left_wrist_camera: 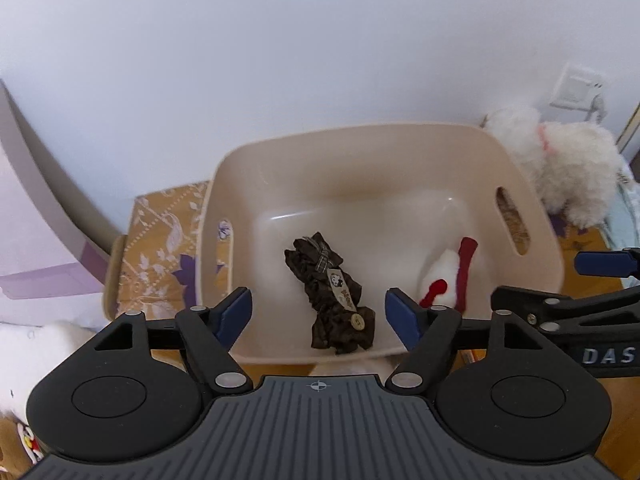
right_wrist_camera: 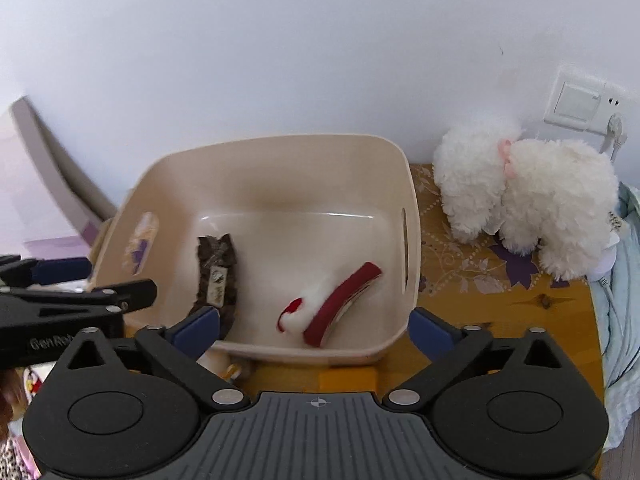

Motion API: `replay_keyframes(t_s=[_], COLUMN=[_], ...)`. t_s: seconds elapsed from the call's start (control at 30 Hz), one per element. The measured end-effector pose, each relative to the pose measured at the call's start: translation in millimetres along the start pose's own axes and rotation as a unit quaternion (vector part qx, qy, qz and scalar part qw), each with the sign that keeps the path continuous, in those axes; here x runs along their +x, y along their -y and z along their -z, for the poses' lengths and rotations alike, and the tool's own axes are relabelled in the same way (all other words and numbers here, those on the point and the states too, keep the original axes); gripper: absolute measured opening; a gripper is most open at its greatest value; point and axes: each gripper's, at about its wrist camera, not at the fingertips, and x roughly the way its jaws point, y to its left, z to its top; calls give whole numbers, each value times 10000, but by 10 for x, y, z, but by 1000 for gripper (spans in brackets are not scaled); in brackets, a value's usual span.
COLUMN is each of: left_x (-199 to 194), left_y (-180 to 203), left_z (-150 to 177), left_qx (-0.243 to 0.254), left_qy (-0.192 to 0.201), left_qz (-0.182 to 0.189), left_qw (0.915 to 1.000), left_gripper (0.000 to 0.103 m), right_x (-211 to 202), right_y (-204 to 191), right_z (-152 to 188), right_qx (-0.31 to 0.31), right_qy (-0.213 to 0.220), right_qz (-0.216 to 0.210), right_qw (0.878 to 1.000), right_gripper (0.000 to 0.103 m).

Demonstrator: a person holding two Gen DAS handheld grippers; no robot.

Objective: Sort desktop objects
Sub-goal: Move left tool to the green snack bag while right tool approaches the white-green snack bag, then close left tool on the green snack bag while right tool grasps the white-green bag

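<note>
Both claws spread wide, empty: left gripper [left_wrist_camera: 319,312], right gripper [right_wrist_camera: 314,330]. Ahead of right: white plush dog [right_wrist_camera: 528,196], outside beige bin [right_wrist_camera: 280,142]. Likely light, squashy; pinch deep into body fluff.

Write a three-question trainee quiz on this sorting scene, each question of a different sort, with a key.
1. True or false: the left gripper is shut on the brown fabric bow.
2. Multiple choice: where is the fluffy white plush toy? A) inside the beige bin B) on the table right of the bin, by the wall C) held by the right gripper.
3. Fill in: the beige bin holds the brown bow and a ____ and white item.

Key: 1 false, both grippers are open and hold nothing; 2 B; 3 red.
</note>
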Motion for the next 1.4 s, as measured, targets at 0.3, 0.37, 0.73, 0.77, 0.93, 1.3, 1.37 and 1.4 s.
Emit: replay_keyframes(t_s=[0.3,0.37,0.73,0.77,0.93,1.3,1.37,1.4], left_x=[-609,-677,-742,-730,-670,-258,-184,-147], left_y=[-218,-294,-445,-433,-398,-501,-532,-528], left_z=[510,662,1544,1610,1854,2042,2024,2022], left_qx=[234,137,311,436,840,746,555,513], left_qy=[-73,-192,-858,-939,-1053,-1580,-1657,-1714], left_qz=[-137,-177,1,87,95,331,498,543], left_qw=[9996,9996,9958,9946,9908,9841,9834,9824], left_gripper=[79,79,79,79,79,87,87,87], right_x=[-436,-463,-323,-300,-206,261,347,372], right_y=[22,2,-73,-73,-90,-185,-150,-137], right_z=[455,594,1223,1253,1349,1429,1428,1431], right_qx=[-211,-391,-658,-650,-525,-352,-157,-88], right_qy=[164,179,-448,-489,-625,-1179,-1259,-1273], right_qz=[-188,-207,-237,-228,-209,-21,-68,-50], right_qw=[9995,9989,9965,9964,9964,9924,9919,9918], right_gripper=[103,103,103,103,103,103,103,103])
